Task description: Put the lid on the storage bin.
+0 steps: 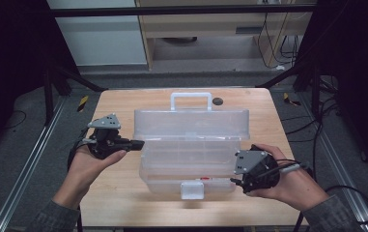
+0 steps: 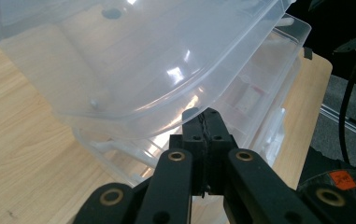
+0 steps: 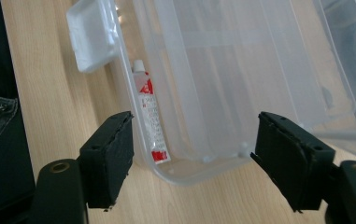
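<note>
A clear plastic storage box sat in the middle of the light wooden table, slightly toward the near edge. It was see-through all over, with rounded corners and faint divider ribs visible inside its shallow base. Its lid stood raised on the far side, hinged open and leaning up, with a white carry handle rising from the top edge. A white latch flap hung down at the centre of the near wall. In the right gripper view, a small white tube with red print lay inside the base, along the near wall close to the latch.

The left gripper was held at the left end of the box, pointing right toward it. Its jaws were pressed fully together with nothing between them; in the left gripper view the tips sat just under the curved side of the raised lid, though whether they touched it could not be told.

The right gripper was at the near right corner of the box. Its jaws stood wide apart, gripping nothing, with the rounded corner of the base lying between them and clear of both pads.
</note>
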### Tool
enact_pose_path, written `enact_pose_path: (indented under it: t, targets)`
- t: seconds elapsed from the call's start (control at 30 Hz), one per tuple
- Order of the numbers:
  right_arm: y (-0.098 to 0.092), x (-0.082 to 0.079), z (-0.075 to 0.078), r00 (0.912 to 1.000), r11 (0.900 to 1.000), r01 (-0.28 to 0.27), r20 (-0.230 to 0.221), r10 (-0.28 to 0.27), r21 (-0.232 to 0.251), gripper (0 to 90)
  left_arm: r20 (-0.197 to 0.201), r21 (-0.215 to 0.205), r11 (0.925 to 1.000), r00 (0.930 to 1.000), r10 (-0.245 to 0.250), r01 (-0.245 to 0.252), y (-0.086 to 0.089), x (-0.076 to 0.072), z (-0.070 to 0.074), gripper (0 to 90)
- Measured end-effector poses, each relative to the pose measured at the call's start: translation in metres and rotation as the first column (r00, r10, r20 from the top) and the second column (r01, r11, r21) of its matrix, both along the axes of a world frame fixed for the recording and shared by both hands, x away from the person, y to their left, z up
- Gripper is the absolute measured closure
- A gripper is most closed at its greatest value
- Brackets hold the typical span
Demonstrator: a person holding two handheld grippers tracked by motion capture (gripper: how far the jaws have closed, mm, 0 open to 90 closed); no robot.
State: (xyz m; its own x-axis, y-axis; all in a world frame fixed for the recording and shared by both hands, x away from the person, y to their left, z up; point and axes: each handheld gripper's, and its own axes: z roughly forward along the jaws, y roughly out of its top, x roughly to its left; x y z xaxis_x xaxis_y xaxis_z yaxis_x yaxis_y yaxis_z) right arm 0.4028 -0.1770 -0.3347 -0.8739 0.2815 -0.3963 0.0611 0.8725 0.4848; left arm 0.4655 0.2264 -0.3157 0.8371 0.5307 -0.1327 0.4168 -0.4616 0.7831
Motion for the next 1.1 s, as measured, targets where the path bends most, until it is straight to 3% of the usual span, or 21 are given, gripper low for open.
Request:
enact_pose_path:
  t: [0.27, 0.6, 1.1]
  targets:
    - [-0.019, -0.006, -0.002, 0.9988, 0.999, 0.049, 0.002, -0.049, 0.013, 25.8, 0.015, 0.027, 0.9996, 0.9999, -0.006, 0.005, -0.001, -0.01, -0.01, 89.5]
    - [-0.038, -0.009, -0.01, 0.9955, 0.995, 0.094, -0.014, -0.094, 0.016, 25.0, 0.034, -0.004, 0.9999, 0.9993, 0.015, -0.015, 0.004, -0.024, -0.02, 89.5]
    - [-0.054, -0.006, -0.019, 0.9894, 0.989, 0.143, -0.029, -0.142, 0.035, 23.7, 0.054, -0.017, 0.998, 0.9966, 0.062, -0.062, 0.015, -0.029, -0.029, 89.5]
